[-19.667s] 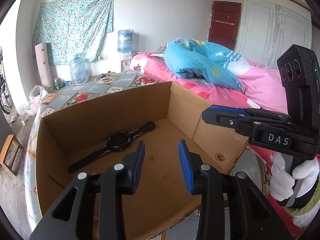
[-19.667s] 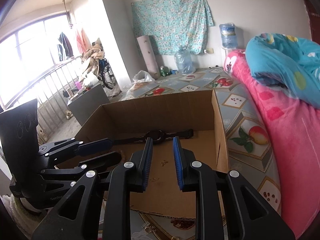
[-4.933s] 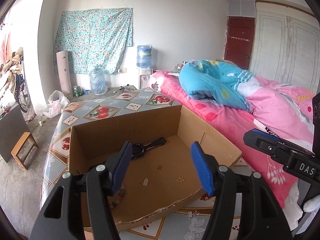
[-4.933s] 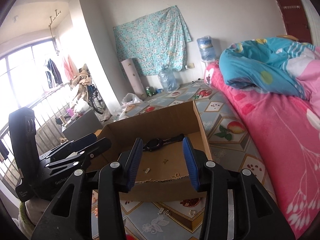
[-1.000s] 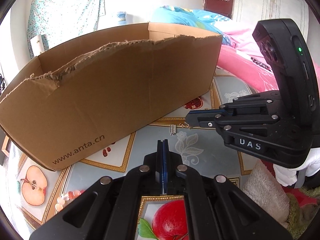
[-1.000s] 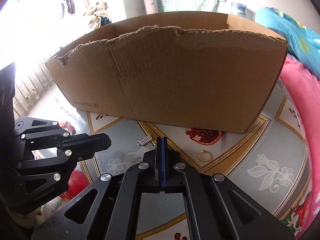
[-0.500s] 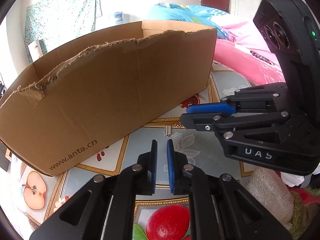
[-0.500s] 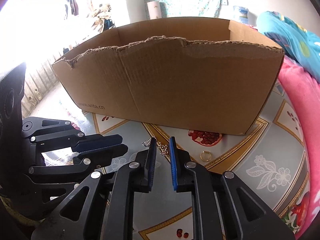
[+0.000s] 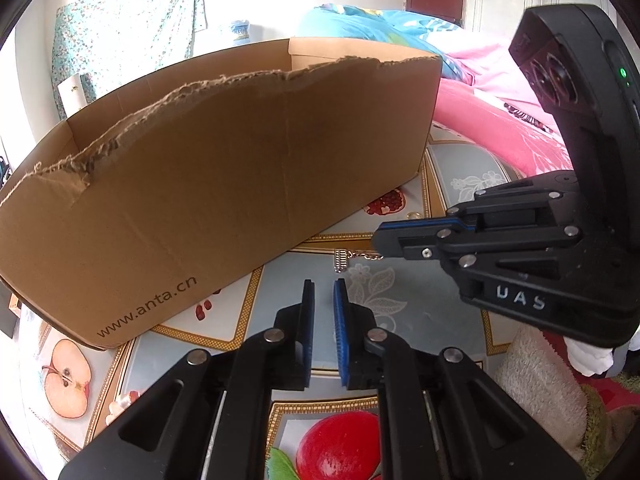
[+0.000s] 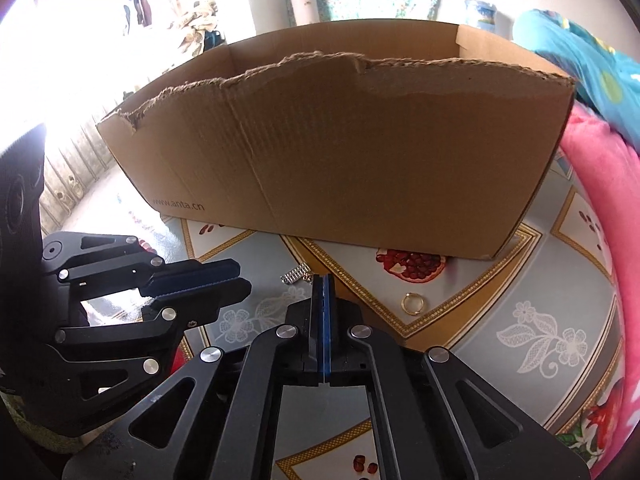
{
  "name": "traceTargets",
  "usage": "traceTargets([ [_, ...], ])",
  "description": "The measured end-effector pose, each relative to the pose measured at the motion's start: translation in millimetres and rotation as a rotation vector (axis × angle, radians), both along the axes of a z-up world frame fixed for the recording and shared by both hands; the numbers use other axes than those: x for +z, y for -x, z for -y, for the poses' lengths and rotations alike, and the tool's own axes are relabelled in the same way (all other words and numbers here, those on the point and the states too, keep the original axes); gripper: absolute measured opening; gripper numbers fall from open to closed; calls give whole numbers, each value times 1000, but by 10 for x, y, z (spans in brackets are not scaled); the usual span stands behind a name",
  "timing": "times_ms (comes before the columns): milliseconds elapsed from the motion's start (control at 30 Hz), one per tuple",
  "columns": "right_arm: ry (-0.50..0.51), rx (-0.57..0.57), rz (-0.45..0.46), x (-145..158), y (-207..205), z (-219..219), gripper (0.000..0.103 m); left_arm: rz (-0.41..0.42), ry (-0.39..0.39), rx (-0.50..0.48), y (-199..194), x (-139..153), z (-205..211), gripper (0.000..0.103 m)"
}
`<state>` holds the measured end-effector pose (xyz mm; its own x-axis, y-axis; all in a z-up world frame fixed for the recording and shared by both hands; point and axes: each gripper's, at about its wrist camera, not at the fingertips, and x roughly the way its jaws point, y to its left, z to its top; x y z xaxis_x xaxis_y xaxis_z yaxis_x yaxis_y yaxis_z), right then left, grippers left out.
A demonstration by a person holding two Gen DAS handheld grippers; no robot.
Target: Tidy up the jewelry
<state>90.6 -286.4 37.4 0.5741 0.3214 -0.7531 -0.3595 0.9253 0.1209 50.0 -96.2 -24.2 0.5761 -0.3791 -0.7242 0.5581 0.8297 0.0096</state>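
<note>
Two handheld grippers work low over the fruit-print tablecloth (image 10: pixel 560 280), in front of the cardboard box (image 9: pixel 224 168) that serves as the jewelry's destination. Our right gripper (image 10: pixel 322 280) has just pinched its blue pads together; its tips sit on the fine chain (image 9: pixel 366 255) that trails from a small silver pendant (image 10: pixel 295 272), which lies just ahead and to the left of those tips. We cannot tell whether the chain is truly caught between the pads. Our left gripper (image 9: pixel 323 286) stands slightly parted with nothing between its pads, the pendant a little beyond and just to the right of its tips. A gold ring (image 10: pixel 412 303) lies on the cloth ahead and to the right of the right gripper, apart from the chain. To do this pick well, we judge that the pads should meet flat against the cloth so the thin links cannot slip out, and that the lift should be slow and straight up, so we can see the pendant rise. The box's torn front wall stands high just beyond, so we should clear its edge fully before releasing. The left gripper is best kept clear of the dangling chain.
</note>
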Motion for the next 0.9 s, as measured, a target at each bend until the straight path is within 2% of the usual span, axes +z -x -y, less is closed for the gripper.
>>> traceTargets([
  [300,-105,-53,51,318,144,236,0,10,-2,-8,-27,-4,93,20],
  [467,-137,-67,76,405,141,375,0,19,-28,-13,-82,-46,208,20],
  [567,-142,-72,83,358,187,398,0,28,-48,-27,-105,-70,274,20],
  [600,-145,-73,84,351,192,405,0,28,-53,-29,-119,-70,289,19],
  [700,-156,-78,85,342,211,444,0,31,-72,-29,-144,-75,331,6],
  [800,-171,-85,88,327,215,476,0,40,-98,-30,-151,-74,377,4],
  [900,-184,-88,94,329,214,500,0,24,-88,-30,-152,-65,379,4],
])
